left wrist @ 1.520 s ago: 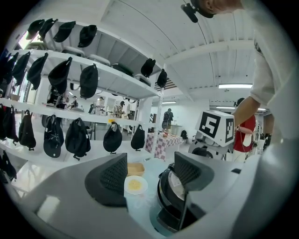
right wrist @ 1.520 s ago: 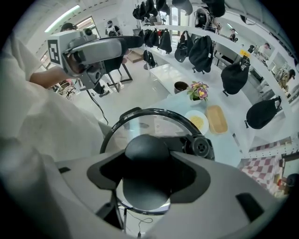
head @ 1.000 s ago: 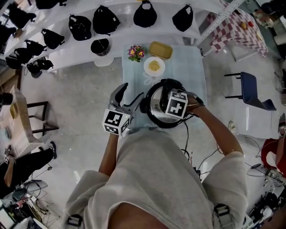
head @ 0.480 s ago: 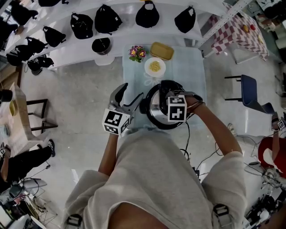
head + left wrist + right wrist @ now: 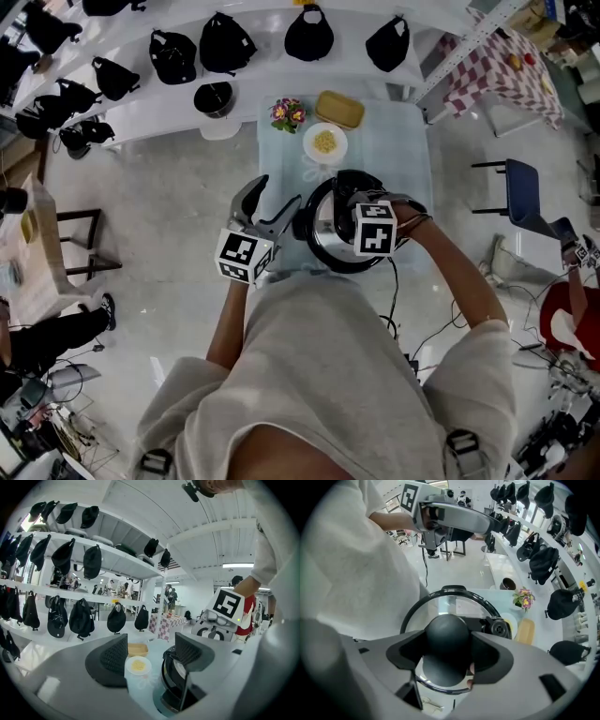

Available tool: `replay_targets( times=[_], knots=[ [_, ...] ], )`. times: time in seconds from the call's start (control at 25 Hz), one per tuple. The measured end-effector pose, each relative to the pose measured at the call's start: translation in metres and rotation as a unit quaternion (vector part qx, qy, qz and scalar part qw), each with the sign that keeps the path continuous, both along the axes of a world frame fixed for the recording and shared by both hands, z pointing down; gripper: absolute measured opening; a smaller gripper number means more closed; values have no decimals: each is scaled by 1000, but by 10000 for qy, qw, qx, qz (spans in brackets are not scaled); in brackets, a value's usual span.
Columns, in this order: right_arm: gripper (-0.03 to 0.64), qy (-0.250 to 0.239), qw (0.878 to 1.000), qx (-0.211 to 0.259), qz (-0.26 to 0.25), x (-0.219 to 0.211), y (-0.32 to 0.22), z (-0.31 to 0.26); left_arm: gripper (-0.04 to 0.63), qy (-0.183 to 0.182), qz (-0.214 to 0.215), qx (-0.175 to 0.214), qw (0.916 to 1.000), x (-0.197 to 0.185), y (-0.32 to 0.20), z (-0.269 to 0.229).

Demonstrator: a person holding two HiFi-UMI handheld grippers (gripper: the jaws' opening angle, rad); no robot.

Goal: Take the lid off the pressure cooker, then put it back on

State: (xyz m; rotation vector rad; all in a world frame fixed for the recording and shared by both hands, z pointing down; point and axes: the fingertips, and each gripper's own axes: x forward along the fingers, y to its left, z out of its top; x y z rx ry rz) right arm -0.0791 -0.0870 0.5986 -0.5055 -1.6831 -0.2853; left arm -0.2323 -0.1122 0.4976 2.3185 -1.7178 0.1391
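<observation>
Your right gripper point(image 5: 447, 652) is clenched on the smooth black ball knob point(image 5: 446, 637) of the round glass lid with a black rim point(image 5: 440, 605). The lid is face-down over the shiny steel pressure cooker point(image 5: 322, 234) on the pale blue table point(image 5: 398, 141), knob pointing up; can't tell if it's seated. Your left gripper point(image 5: 150, 656), with ribbed black pads, is released and empty, just left of the cooker.

Pale grey floor point(image 5: 159, 216), white curved shelving point(image 5: 141, 119) hung with black caps point(image 5: 221, 42), blue chair point(image 5: 523, 185), checkered table point(image 5: 489, 56), ceiling strip light point(image 5: 236, 566).
</observation>
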Motion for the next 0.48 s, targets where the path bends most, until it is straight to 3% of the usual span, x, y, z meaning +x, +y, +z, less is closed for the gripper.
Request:
replay_targets(
  times=[0.48],
  knots=[
    [301, -760, 9941, 59, 773, 2, -12, -29, 308, -85, -81, -7, 9999, -1, -2, -4]
  ],
)
